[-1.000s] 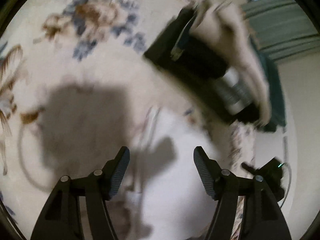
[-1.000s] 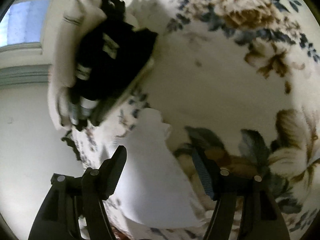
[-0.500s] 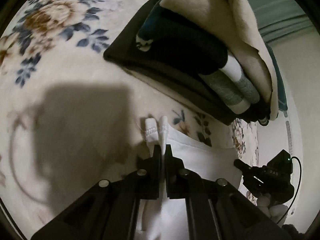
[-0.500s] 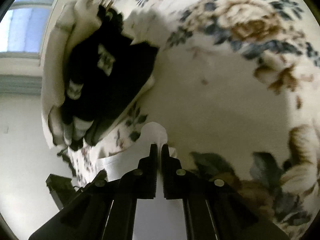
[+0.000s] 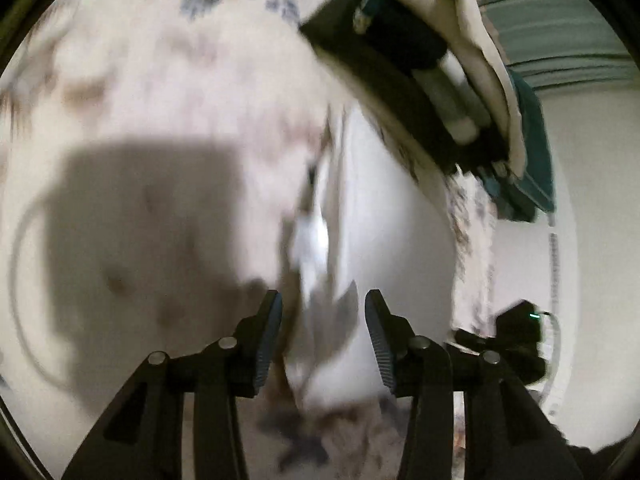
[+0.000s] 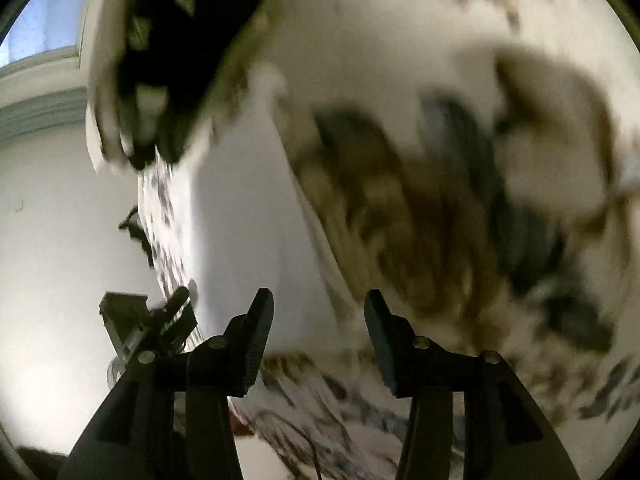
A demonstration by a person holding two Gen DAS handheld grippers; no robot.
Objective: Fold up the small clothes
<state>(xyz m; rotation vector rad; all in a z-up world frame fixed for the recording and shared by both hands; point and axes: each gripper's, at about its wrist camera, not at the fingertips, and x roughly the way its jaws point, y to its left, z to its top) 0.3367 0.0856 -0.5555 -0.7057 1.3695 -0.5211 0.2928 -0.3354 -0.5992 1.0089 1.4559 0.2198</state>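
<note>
**Both grippers released above the white garment**

Left gripper (image 5: pixel 323 338): fingers spread apart, nothing between them. It hangs over the white garment (image 5: pixel 384 208), which lies flat on the floral bedspread (image 5: pixel 168 80) near the bedspread's edge. A folded ridge runs along the garment's length – its detail is blurred.

Right gripper (image 6: pixel 318 334): fingers likewise parted and holding nothing. The white garment (image 6: pixel 248 240) lies below and ahead of it, along the edge of the floral bedspread (image 6: pixel 400 60).

Stack of folded clothes (image 5: pixel 424 80): dark, grey and beige items piled on the bedspread beyond the garment's far end, at the same edge. In the right wrist view the stack (image 6: pixel 176 40) appears at upper left – heavily blurred.

A small black device (image 5: pixel 516 340) with a green light sits off the bedspread, beside the garment's near end.
</note>
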